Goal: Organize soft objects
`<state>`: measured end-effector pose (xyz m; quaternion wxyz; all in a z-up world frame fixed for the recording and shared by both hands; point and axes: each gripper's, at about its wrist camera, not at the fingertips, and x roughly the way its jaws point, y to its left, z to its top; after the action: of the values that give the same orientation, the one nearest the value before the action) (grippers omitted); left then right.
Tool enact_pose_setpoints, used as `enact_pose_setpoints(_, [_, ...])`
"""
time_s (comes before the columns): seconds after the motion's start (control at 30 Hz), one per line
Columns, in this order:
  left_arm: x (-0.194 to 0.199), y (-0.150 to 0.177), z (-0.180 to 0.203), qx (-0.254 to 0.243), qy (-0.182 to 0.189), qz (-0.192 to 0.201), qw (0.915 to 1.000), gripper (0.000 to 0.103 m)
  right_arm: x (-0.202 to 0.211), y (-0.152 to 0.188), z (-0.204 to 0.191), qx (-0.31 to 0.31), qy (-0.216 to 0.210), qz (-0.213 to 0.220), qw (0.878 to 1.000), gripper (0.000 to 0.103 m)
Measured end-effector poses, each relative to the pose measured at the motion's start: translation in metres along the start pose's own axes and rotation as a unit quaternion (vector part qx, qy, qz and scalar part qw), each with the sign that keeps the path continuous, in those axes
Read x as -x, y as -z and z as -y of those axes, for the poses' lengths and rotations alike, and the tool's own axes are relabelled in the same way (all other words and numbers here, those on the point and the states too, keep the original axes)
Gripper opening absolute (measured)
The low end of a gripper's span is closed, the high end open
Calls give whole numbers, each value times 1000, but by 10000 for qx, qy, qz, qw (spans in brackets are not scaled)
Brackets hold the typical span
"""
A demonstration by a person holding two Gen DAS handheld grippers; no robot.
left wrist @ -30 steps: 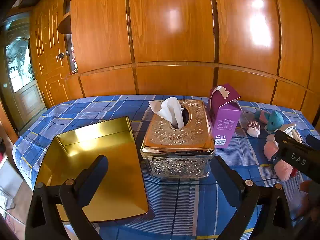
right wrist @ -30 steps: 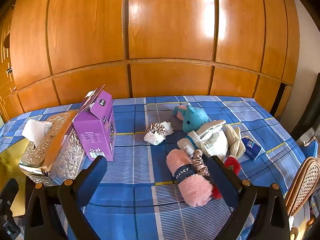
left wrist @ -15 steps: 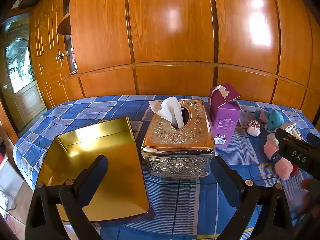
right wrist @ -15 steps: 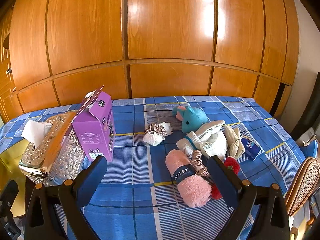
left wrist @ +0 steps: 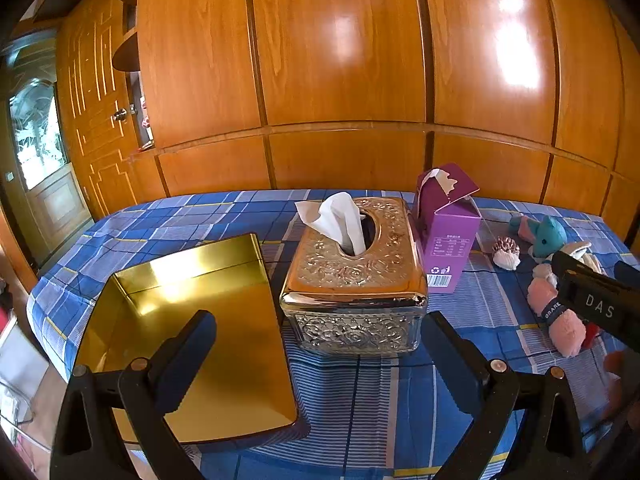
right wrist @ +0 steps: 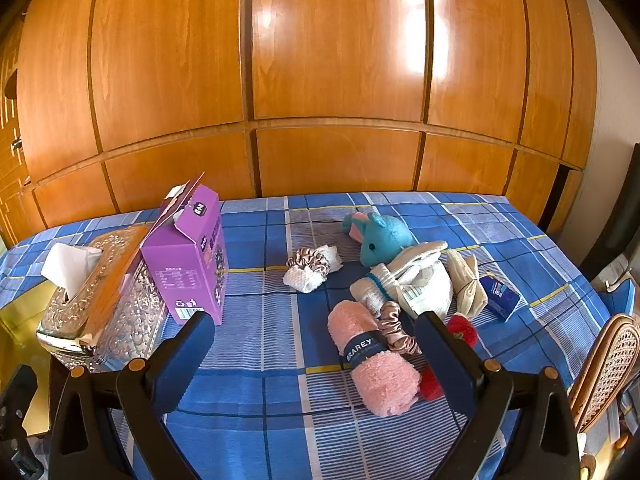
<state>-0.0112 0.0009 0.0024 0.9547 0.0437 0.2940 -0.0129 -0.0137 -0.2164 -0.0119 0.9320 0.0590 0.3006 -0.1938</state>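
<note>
A pile of soft things lies on the right of the checked tablecloth: a rolled pink towel with a dark band, a pink scrunchie, a teal plush, rolled white cloths, a red plush, and a scrunchie on white cloth. My right gripper is open and empty, just in front of the pink towel. My left gripper is open and empty, in front of the gold tray and tissue box. The pink towel shows at right in the left wrist view.
A purple carton stands open beside the ornate metal tissue box. A small blue packet lies at the right. A wicker chair stands at the table's right edge. Wood panelling runs behind the table.
The right gripper has edged slightly forward toward the pink towel. The left gripper has barely moved.
</note>
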Motion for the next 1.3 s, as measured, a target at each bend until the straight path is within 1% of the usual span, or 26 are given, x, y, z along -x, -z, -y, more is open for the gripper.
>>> enact_pose_setpoints(0.17, [1,0,4,-83,25,14,10000,103,-2,-4,8,-67,11,-23,10000,102])
enact_pose_setpoints(0.37, [3,-1,13,-321,87,84,9994,103,-8,-12,39,-397,174,-78,9990,102])
enact_pose_setpoints(0.47, [4,-1,21,-536,305,110,9980,103,-13,-14,59,-512,238,-180,9982,102])
enact_pose_setpoints(0.53, [5,-5,26,-672,653,69,9956,103,-18,-16,78,-672,259,-278,9970,102])
enact_pose_setpoints(0.6, [5,-12,31,-728,1266,-53,9893,103,-22,-18,95,-807,346,-344,9955,102])
enact_pose_setpoints(0.67, [3,-19,39,-757,1626,-168,9837,103,-24,-20,115,-955,438,-374,9938,102])
enact_pose_setpoints(0.73, [1,-25,52,-915,1858,-235,9780,103,-24,-22,136,-1138,503,-394,9915,102])
enact_pose_setpoints(0.8, [0,-28,70,-1190,2104,-209,9701,103,-26,-23,155,-1340,560,-456,9883,102])
enact_pose_setpoints(0.87, [-3,-30,86,-1441,2253,-219,9633,103,-32,-22,175,-1751,416,-640,9816,102])
enact_pose_setpoints(0.9, [-8,-31,99,-1581,2443,-322,9562,103,-35,-21,181,-1864,382,-707,9792,102])
enact_pose_setpoints(0.93, [-9,-31,103,-1603,2544,-406,9529,103,-37,-20,186,-1962,357,-759,9770,102])
enact_pose_setpoints(1.0, [-20,-32,120,-1540,2857,-676,9434,103,-40,-18,193,-2146,248,-817,9730,102])
enact_pose_setpoints(1.1, [-40,-31,143,-1422,3088,-1035,9347,103,-43,-16,198,-2293,50,-854,9696,102])
enact_pose_setpoints(1.3, [-79,-17,198,-1585,3052,-1683,9238,103,-53,-14,201,-2511,-428,-968,9621,102])
